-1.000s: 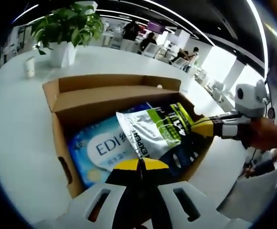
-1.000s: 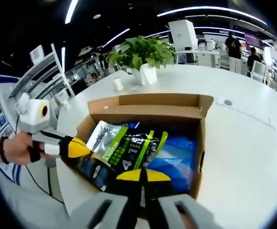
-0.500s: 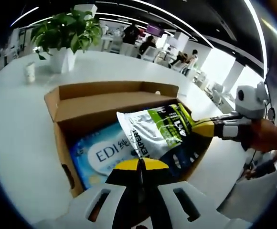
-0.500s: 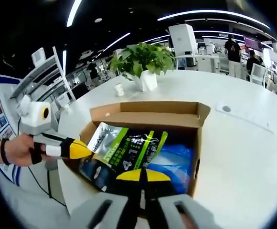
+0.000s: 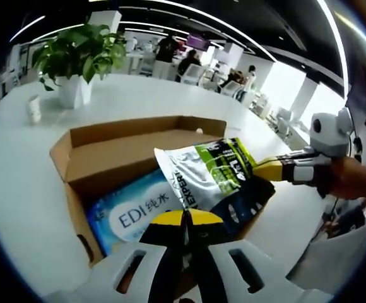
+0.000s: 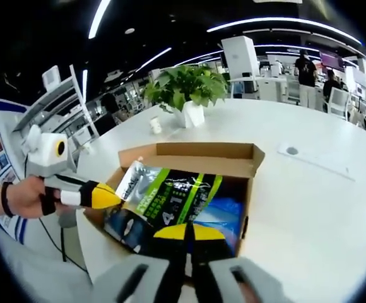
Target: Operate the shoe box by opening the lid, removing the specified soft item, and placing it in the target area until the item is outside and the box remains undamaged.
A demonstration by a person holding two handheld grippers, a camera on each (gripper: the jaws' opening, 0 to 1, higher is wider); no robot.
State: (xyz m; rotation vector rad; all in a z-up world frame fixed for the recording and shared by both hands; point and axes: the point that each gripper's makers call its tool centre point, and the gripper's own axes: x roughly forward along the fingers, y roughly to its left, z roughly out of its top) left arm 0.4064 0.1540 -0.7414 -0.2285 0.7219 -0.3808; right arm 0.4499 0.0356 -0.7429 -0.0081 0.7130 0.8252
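A soft pouch [image 5: 211, 170], silver, green and black, hangs between my two grippers above the open cardboard shoe box [image 5: 129, 136]. My left gripper [image 5: 184, 216] is shut on the pouch's near edge. My right gripper [image 5: 260, 169] comes in from the right, held by a hand, and pinches the pouch's far side. In the right gripper view, the right gripper [image 6: 188, 230] is shut on the pouch [image 6: 170, 196] over the box [image 6: 195, 151], and the left gripper [image 6: 112, 196] grips its silver end. A blue pack [image 5: 132, 211] lies inside the box.
The box stands on a wide white table [image 6: 309, 208]. A potted plant [image 5: 76, 57] and a small white cup [image 5: 34, 108] stand beyond it. People and desks fill the far background. The plant [image 6: 186, 82] stands behind the box's flap in the right gripper view.
The box looks smaller and lower under the pouch in both views. Both grippers have risen with the pouch still held, and more of the blue pack shows.
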